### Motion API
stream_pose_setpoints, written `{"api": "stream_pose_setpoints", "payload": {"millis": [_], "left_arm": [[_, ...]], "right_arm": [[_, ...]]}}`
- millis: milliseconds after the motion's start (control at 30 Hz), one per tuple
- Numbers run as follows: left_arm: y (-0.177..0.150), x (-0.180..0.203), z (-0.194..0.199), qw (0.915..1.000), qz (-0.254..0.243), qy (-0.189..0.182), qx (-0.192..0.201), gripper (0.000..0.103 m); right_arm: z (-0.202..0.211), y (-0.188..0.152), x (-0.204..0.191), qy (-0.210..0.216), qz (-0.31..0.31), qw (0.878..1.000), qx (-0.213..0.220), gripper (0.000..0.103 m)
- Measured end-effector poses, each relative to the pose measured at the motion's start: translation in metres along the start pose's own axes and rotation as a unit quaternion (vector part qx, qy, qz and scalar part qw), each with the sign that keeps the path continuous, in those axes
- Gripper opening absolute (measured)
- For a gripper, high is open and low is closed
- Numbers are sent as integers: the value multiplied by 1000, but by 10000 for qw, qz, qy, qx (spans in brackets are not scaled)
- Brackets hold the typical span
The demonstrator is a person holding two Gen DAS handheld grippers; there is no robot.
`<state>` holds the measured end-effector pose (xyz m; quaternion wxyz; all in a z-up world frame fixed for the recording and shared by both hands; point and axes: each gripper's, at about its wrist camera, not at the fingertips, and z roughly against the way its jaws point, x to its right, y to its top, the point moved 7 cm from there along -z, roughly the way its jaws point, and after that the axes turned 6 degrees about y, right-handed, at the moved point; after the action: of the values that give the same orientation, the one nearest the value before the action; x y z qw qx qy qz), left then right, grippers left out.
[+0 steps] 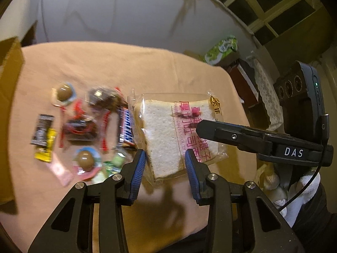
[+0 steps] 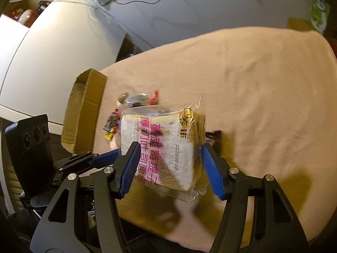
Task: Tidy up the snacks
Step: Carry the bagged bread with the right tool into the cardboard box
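right gripper (image 2: 168,164): pads pinching bread packet (image 2: 160,149), lifted off table (image 2: 263,94) near its front edge, likely bound for cardboard box (image 2: 84,109). left gripper (image 1: 165,168): spread, holding nothing. small snacks (image 1: 80,126): clustered toward left edge.

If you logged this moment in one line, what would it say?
right tool: holds bread packet, lifted | left tool: open, near it | candies: on cloth
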<state>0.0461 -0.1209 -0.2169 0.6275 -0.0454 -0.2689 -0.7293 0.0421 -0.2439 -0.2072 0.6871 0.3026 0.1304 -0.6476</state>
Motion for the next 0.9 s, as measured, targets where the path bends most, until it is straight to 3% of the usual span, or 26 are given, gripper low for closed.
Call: {"api": "stream_pose_setpoints", "payload": {"millis": [367,900], "left_arm": [[-8,-57,61,9951,479,534,682,36],[-23,-160,134,9714,1313,1372,1423,36]], "right_arm": [[-20,21,-83,302,874,9956,-173,63],[-102,33,-212,686,1978,9748,-764,63]]}}
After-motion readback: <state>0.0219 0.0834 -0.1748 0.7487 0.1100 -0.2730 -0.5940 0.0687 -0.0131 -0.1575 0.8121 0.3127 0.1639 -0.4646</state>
